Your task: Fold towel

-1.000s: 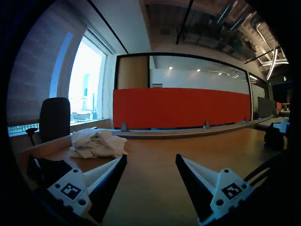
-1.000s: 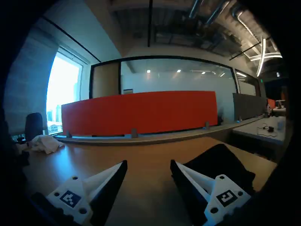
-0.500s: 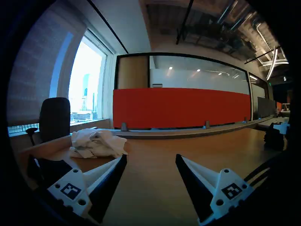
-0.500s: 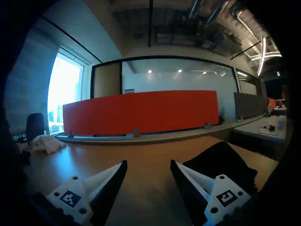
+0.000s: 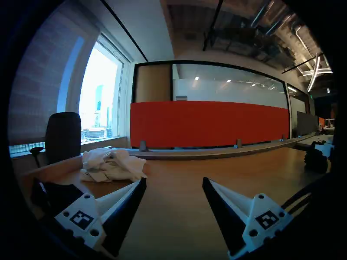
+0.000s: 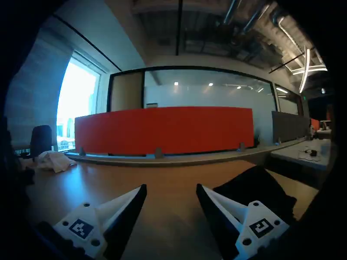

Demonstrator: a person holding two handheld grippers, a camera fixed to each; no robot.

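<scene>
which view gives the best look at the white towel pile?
Left gripper view: the white towel pile lies crumpled on the wooden table, near and left of centre, its folds visible. The right gripper view shows the pile small at the far left, detail lost.

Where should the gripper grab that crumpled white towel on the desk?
Probably the loose flap on the right end of the towel, the end nearest the left gripper. The towel lies in a crumpled heap on the desk, so no clean corner shows; that flap sticks out and looks thin enough to pinch. Come in low from the front, along the desk.
</scene>
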